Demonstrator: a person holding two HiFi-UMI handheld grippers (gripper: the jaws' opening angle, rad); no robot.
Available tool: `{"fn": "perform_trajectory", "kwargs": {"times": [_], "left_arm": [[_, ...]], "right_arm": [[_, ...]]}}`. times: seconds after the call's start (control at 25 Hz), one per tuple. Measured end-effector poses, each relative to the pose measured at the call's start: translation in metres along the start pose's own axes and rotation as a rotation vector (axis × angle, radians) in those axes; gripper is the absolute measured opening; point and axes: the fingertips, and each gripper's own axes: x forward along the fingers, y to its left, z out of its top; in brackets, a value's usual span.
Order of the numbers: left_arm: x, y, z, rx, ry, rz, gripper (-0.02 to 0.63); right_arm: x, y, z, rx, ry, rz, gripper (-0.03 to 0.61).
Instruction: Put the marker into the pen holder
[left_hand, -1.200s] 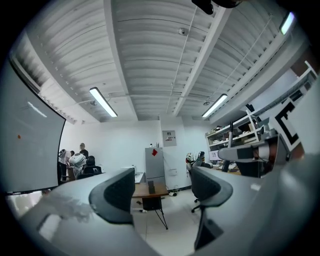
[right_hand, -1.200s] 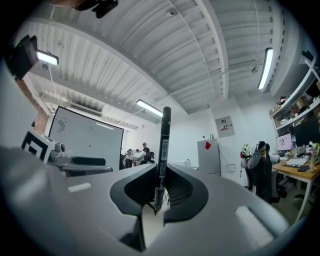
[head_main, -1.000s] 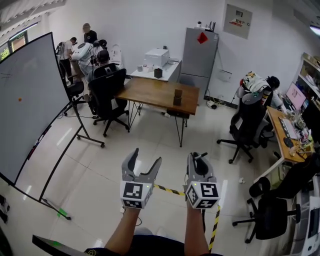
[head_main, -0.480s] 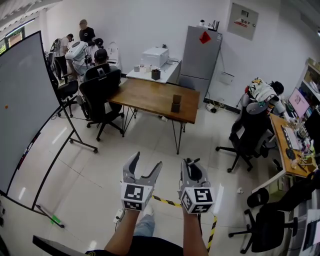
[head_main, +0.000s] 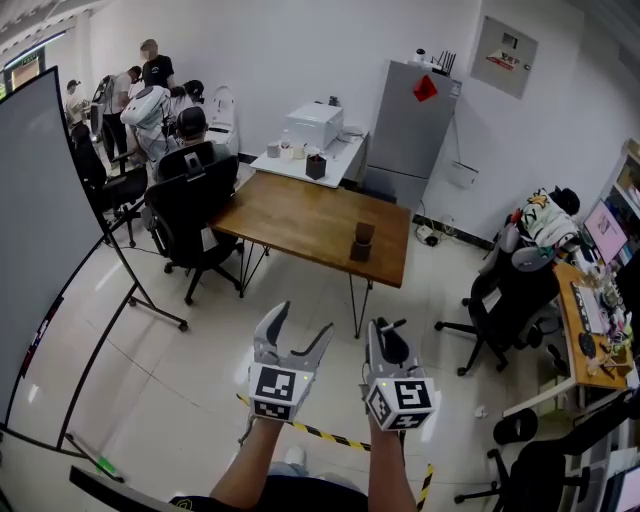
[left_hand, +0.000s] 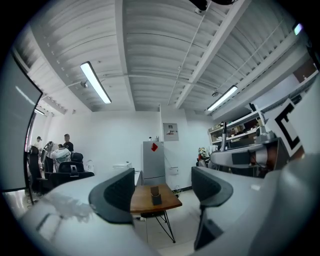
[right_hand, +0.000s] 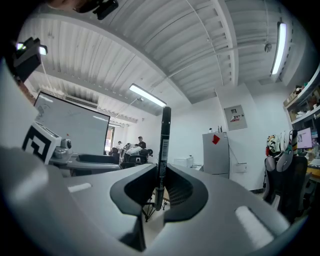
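Right gripper view: the marker (right_hand: 162, 150), black and upright, is clamped between the 2 pads of the right tool (right_hand: 161, 187), and its upper end stands well above the jaws. In the head view this tool is held level over the white floor, with the marker's dark end seen just above it. The pen holder (head_main: 361, 242), a dark block, is set on the wooden worktop (head_main: 290, 210), well ahead of both tools and near the worktop's right end. The left tool (head_main: 300, 325) is held beside the right one, its jaws spread and nothing gripped between them. In the left gripper view the far pen holder is framed in that gap. A black office chair (head_main: 190, 205) is placed at the worktop's left side, and a grey refrigerator (head_main: 412, 130) is seen against the wall behind.
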Motion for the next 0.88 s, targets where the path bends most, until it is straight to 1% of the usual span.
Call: {"fn": "perform_trajectory", "kwargs": {"times": [0.08,0.24,0.32,0.48,0.6,0.88], "left_arm": [[0.018,0.015,-0.005,-0.007,0.008,0.0,0.36],[0.05,0.024,-0.026,-0.017,0.051,-0.03,0.36],[0.066,0.032,-0.028,-0.024,0.051,-0.029,0.36],[0.105,0.043,-0.029,-0.011,0.057,-0.03,0.36],[0.143,0.055,-0.024,-0.002,0.046,-0.019,0.36],[0.243,0.085,0.002,0.029,-0.007,0.047,0.36]], "right_arm": [[0.02,-0.007,-0.005,0.006,0.013,-0.009,0.049],[0.053,-0.03,-0.019,0.029,0.046,-0.028,0.049],[0.072,-0.039,-0.017,0.029,0.039,-0.025,0.049],[0.117,-0.059,-0.017,0.037,0.029,-0.004,0.049],[0.16,-0.078,-0.012,0.037,0.014,0.026,0.049],[0.252,-0.123,0.015,-0.003,-0.039,0.119,0.049]]}}
